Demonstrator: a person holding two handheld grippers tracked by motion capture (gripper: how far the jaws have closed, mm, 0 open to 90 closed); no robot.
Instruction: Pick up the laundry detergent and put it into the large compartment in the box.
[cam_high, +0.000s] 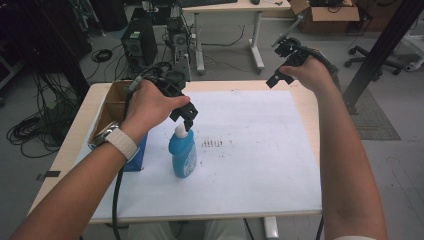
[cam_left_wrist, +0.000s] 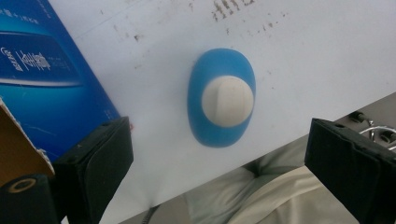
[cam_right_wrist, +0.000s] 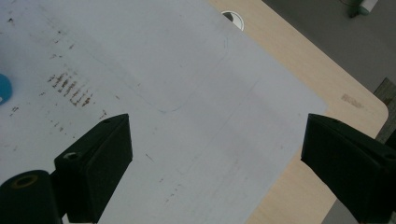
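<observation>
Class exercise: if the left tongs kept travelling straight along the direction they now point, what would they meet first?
Most likely the white cap of the blue bottle: the left tongs point down at it, jaws open to either side. The remaining gap is unclear.

A blue bottle (cam_high: 183, 156) with a white cap (cam_left_wrist: 228, 101) stands upright on the white mat, directly below the left gripper (cam_high: 185, 116), whose jaws are spread apart

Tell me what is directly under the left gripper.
The left gripper hangs open over the blue bottle, whose white cap points up. The bottle's base, covered by its body, is unseen.
</observation>
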